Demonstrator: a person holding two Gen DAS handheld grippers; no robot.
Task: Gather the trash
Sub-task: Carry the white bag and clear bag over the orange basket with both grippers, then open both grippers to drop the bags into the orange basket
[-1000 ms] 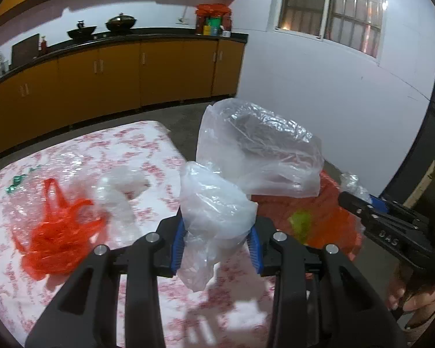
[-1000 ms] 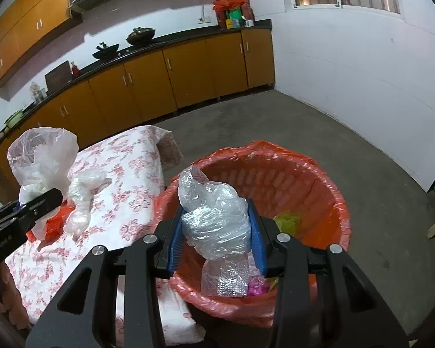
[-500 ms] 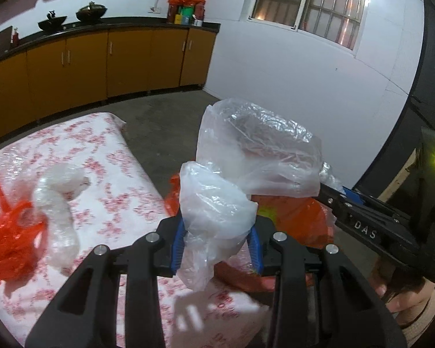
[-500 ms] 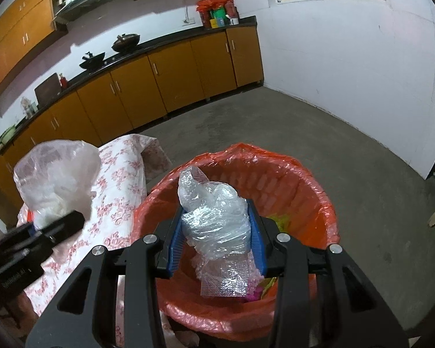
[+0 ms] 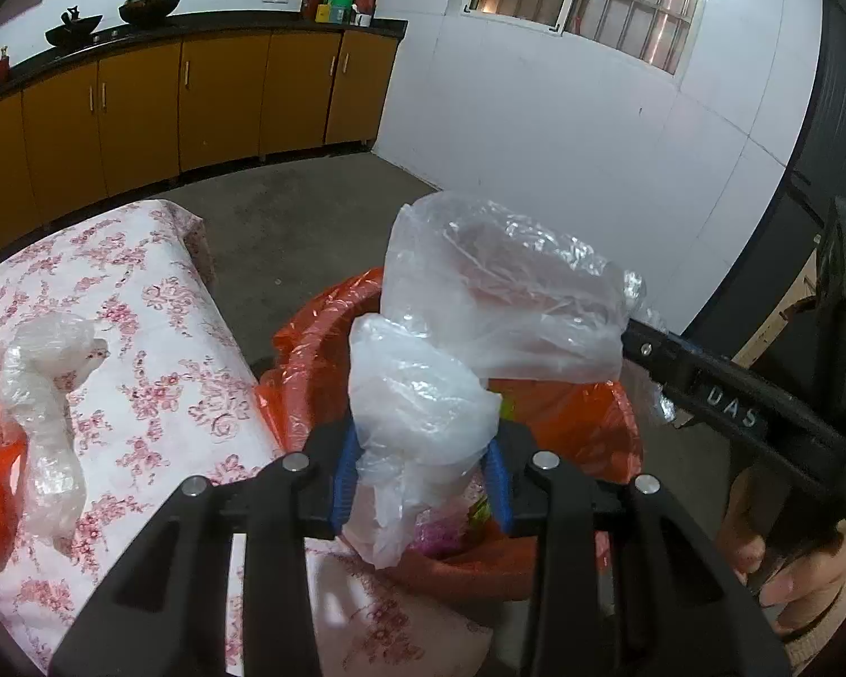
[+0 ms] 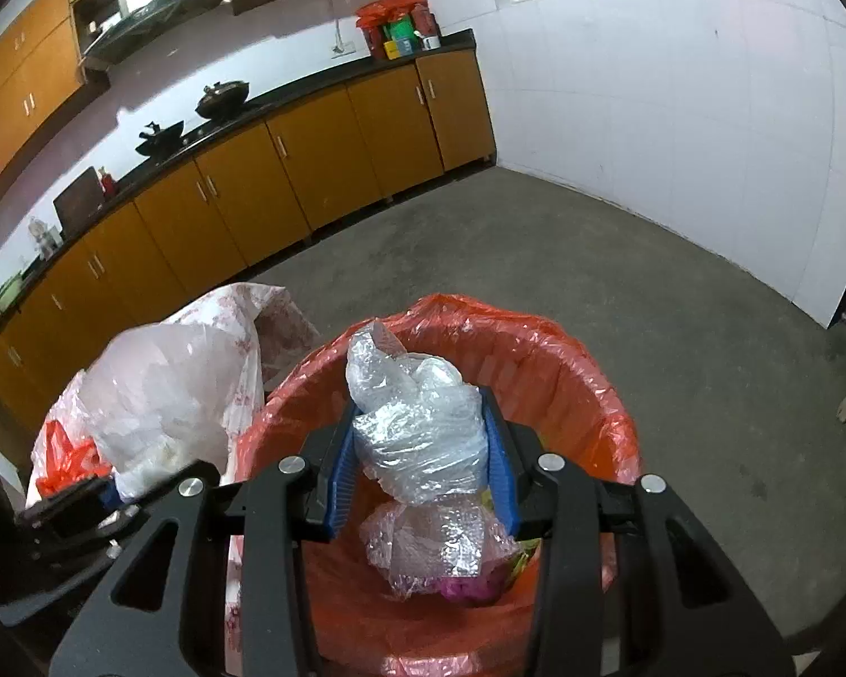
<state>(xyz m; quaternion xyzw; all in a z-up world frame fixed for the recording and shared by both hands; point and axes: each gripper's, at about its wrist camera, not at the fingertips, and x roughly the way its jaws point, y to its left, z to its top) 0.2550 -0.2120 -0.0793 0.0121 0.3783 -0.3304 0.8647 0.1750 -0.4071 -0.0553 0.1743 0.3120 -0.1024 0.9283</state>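
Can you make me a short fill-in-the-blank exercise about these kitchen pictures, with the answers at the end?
1. The bin beside the table is lined with a bag coloured ____.
2. The left gripper is shut on a clear ____ bag.
3. The right gripper holds a crumpled wad directly above the ____.
4. The tablecloth has a ____ pattern in pink.

Answers: orange; plastic; bin; floral

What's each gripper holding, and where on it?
Left gripper: clear plastic bag, pinched at its bunched lower end. Right gripper: crumpled plastic wrap, clamped around its middle.
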